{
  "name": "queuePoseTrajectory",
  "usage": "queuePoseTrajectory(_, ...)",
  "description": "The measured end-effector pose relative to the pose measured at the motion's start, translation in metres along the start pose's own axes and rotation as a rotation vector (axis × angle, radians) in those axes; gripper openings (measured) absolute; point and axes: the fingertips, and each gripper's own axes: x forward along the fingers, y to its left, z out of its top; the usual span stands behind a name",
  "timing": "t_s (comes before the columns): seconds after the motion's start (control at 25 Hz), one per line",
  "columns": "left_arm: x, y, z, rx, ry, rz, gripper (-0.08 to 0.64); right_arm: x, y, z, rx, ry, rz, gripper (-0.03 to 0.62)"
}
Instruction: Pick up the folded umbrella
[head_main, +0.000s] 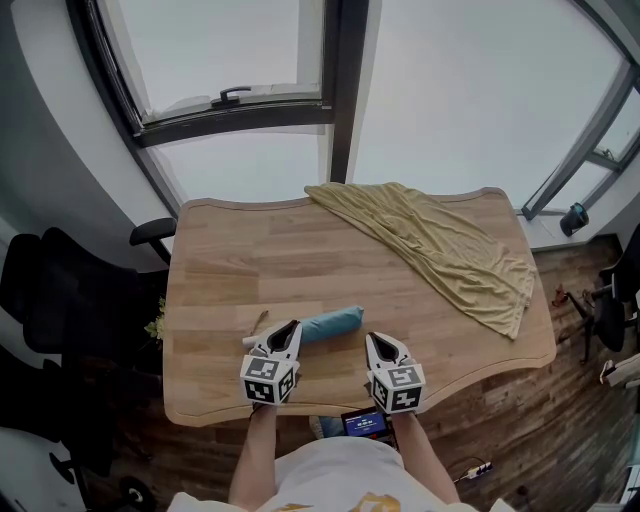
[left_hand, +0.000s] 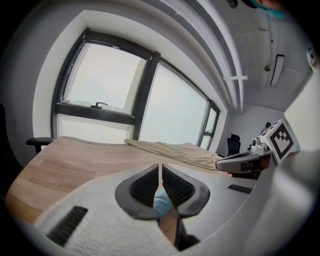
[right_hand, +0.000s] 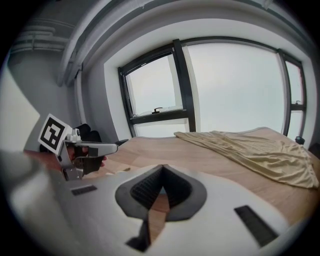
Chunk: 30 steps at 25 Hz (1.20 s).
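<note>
Jaws: left gripper (head_main: 286, 338) pressed together, pinching nothing. Right gripper (head_main: 379, 350) likewise tip to tip, empty. The folded umbrella (head_main: 331, 325), teal, lies flat on the table (head_main: 230, 260) near its front edge. Its left end is just beside the left jaws, and it shows blue behind them in the left gripper view (left_hand: 161, 202). Both grippers sit low, flanking it; judged a pre-grasp approach, so the jaws must spread first. An olive cloth (head_main: 450, 250) lies well apart.
</note>
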Motion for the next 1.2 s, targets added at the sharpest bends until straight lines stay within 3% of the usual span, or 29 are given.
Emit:
queuePoseTrajectory(0.44,0.031,-0.006,-0.026,0.051,0.143,-0.094,0.033,0.022,-0.014,-0.009,0.021,0.044,-0.003,0.009)
queuePoseTrajectory(0.52,0.039,-0.010,-0.031,0.062,0.164,-0.121,0.088,0.025,-0.020,-0.013,0.024,0.058,-0.005,0.009)
queuePoseTrajectory(0.72,0.054,-0.010,-0.049,0.105,0.248,-0.154,0.143,0.034,-0.031,-0.024,0.041,0.091,-0.006,0.009)
queuePoseTrajectory(0.92,0.066,-0.012,-0.073,0.210,0.401,-0.215,0.207,0.044,-0.040,-0.035,0.056,0.127,0.000,0.009)
queuePoseTrajectory(1.08,0.075,-0.014,-0.085,0.223,0.484,-0.289,0.261,0.053,-0.045,-0.041,0.070,0.146,0.001,0.009)
queuePoseTrajectory(1.2,0.080,-0.010,-0.100,0.279,0.548,-0.307,0.270,0.059,-0.050,-0.041,0.077,0.149,0.001,0.009)
